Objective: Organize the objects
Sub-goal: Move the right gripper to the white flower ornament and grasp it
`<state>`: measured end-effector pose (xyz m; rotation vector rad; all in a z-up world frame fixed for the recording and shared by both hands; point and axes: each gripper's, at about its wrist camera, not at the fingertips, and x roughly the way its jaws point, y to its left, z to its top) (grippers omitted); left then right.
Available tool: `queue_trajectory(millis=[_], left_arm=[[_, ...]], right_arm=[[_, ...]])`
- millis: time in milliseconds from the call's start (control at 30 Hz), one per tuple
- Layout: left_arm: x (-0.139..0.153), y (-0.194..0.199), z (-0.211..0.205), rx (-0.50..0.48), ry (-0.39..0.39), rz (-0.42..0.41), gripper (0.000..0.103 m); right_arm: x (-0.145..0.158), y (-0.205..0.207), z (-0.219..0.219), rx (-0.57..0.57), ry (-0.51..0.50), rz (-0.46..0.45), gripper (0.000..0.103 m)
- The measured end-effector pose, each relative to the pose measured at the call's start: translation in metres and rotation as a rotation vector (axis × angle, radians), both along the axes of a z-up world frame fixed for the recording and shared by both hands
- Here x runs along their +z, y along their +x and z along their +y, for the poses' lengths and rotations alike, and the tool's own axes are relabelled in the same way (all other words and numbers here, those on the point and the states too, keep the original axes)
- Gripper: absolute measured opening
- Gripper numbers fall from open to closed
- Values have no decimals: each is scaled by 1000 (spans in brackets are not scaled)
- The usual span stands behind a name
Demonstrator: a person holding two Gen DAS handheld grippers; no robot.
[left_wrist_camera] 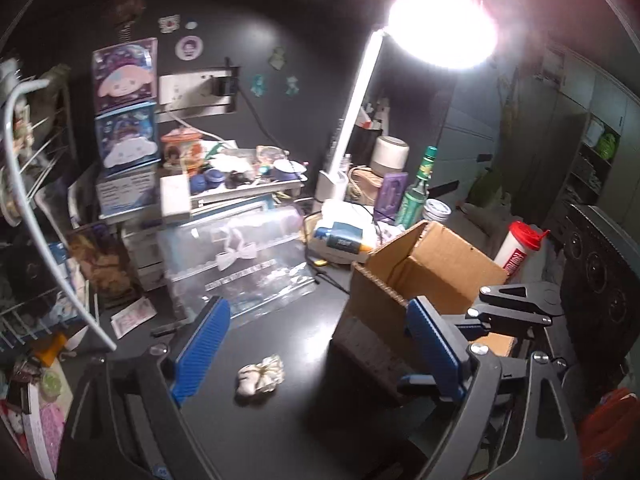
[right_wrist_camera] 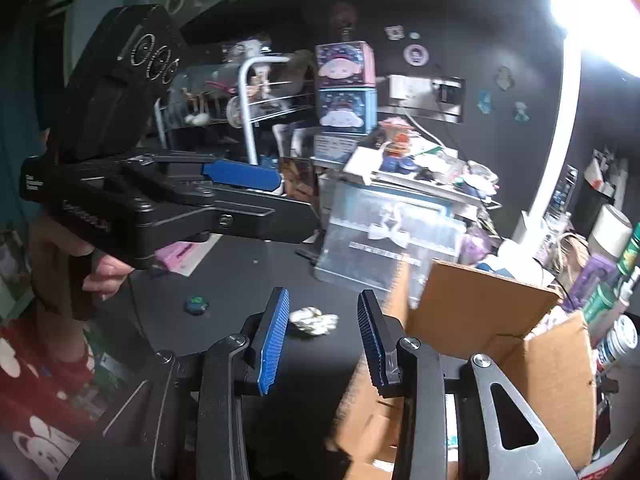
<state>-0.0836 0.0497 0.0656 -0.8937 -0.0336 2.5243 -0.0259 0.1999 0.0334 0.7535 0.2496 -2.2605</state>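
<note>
A cream crumpled scrunchie (left_wrist_camera: pixel 260 378) lies on the black table (left_wrist_camera: pixel 288 432), just ahead of my left gripper (left_wrist_camera: pixel 318 308), whose blue pads stand wide open with nothing between them. An open cardboard box (left_wrist_camera: pixel 420 280) stands to the right, behind the right pad. In the right wrist view the scrunchie (right_wrist_camera: pixel 314 320) lies beyond my right gripper (right_wrist_camera: pixel 323 296), whose jaws stand partly open and empty. The box (right_wrist_camera: pixel 500 320) is at its right. A hand holds the left gripper (right_wrist_camera: pixel 292 196) at the upper left. A small blue-green round thing (right_wrist_camera: pixel 197 304) sits on the table.
A white desk lamp (left_wrist_camera: pixel 352 120) glares at the back. A clear plastic pouch with a bow (left_wrist_camera: pixel 236 256), stacked character boxes (left_wrist_camera: pixel 124 108), bottles (left_wrist_camera: pixel 416 188) and a red-capped canister (left_wrist_camera: pixel 518 248) crowd the rear. A wire rack (left_wrist_camera: pixel 36 184) stands left.
</note>
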Motion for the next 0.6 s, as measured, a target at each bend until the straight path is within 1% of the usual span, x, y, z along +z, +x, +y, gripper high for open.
queue_trajectory(millis=[67, 167, 200, 233, 300, 367, 433, 467, 500, 567, 600], left_arm=[[-9, 8, -22, 45, 4, 1, 89], [-27, 18, -53, 99, 19, -4, 89], [-34, 22, -62, 111, 30, -5, 89], [-40, 25, -70, 120, 40, -5, 89], [-54, 31, -84, 148, 43, -10, 89], [-68, 34, -93, 181, 40, -19, 89], [-82, 35, -100, 200, 43, -37, 89], [-88, 36, -101, 205, 47, -47, 89], [-95, 36, -103, 208, 52, -59, 89], [-105, 36, -105, 211, 58, -81, 89], [-109, 36, -105, 212, 59, -90, 89]], right_arm=[[-7, 5, -23, 51, 8, -10, 32], [-29, 9, -62, 130, 42, -56, 32], [-37, 10, -70, 147, 50, -77, 33], [-51, 7, -81, 168, 62, -121, 33], [-73, -1, -93, 170, 84, -183, 33], [-97, -12, -100, 130, 120, -215, 33], [-117, -25, -102, 37, 165, -194, 33], [-123, -29, -101, 1, 179, -179, 36], [-131, -36, -100, -49, 200, -155, 47], [-141, -46, -98, -117, 227, -128, 60], [-147, -52, -97, -144, 244, -118, 60]])
